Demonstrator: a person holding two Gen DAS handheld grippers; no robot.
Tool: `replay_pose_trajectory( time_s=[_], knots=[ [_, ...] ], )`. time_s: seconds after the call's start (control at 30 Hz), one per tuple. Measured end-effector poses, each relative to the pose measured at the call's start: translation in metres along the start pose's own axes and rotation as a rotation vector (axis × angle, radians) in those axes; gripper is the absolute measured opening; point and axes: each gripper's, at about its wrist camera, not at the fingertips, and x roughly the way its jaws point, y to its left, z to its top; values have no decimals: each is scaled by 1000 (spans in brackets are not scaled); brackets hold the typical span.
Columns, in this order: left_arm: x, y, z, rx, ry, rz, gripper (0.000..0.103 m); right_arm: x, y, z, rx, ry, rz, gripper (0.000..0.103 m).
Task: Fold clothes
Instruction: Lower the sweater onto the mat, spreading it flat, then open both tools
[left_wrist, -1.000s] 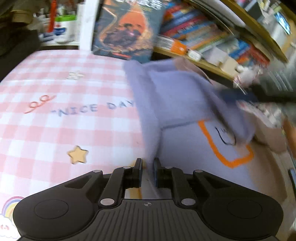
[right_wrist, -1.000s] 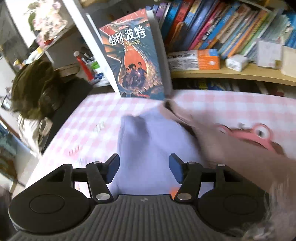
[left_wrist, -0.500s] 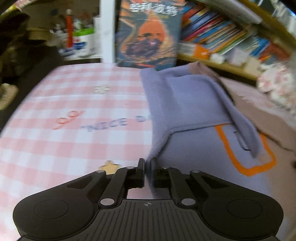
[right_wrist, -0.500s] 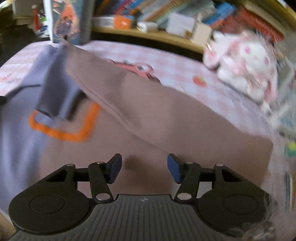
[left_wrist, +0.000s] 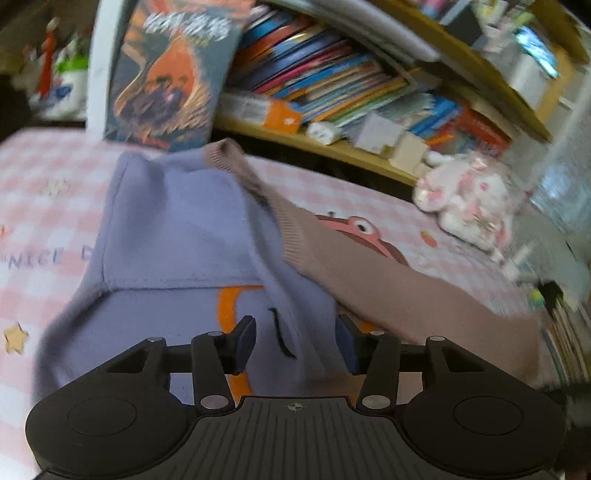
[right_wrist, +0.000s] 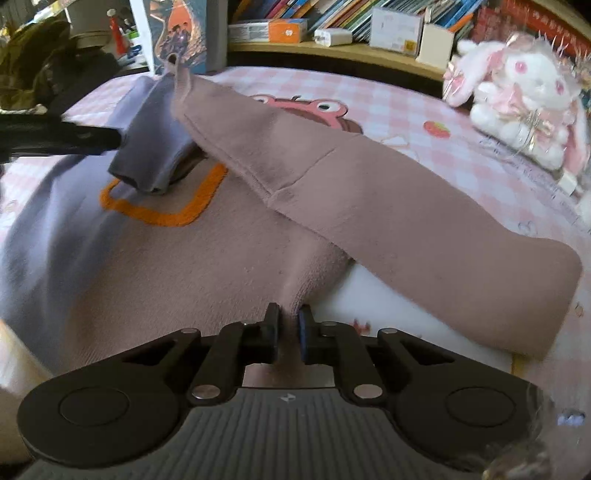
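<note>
A two-tone sweater, lavender (left_wrist: 177, 236) on one half and brown (right_wrist: 192, 266) on the other, lies on a pink checked cloth (left_wrist: 33, 177) with an orange outline patch (right_wrist: 166, 214) on its front. Both sleeves are folded over the body: the lavender sleeve (right_wrist: 151, 147) and the brown sleeve (right_wrist: 369, 192). My left gripper (left_wrist: 295, 343) is open just above the lavender half. It shows as a dark bar in the right wrist view (right_wrist: 55, 138). My right gripper (right_wrist: 288, 332) is shut on a pinch of the brown fabric at the sweater's edge.
A bookshelf (left_wrist: 332, 92) with several books runs along the back. A large upright book (left_wrist: 166, 74) stands behind the sweater. A white and pink plush rabbit (right_wrist: 517, 92) sits at the right. The cloth shows a frog print (right_wrist: 306, 109).
My left gripper let go of the lavender edge, opened and moved right over the sweater. My right gripper went from open to shut on the brown fabric.
</note>
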Motion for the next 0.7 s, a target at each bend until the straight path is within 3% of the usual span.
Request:
replay_pose_trajectory(
  time_s=[0.03,0.07,0.1,0.27,0.4,0.53,0.7],
  knots=[
    [4,-2,-2,9,17,-6,37,-2,-1,-2,2,4,11,9],
    [8,-4,-4,18,34,-12,14,-2,-2,-2,6,2,15,9],
    [11,-6,-6,28,46,-14,2,-3,-3,-2,12,-1,20,9],
    [-14,8,2,44,-5,61,2,-3,-4,2,30,-5,25,10],
    [-70,64,27,59,-90,261,2,-4,-2,1,47,-7,19,10],
    [-109,134,49,33,-115,490,2,-4,3,3,54,-5,-1,10],
    [-130,192,62,3,-119,651,2,-4,7,6,72,4,-33,10]
  ],
)
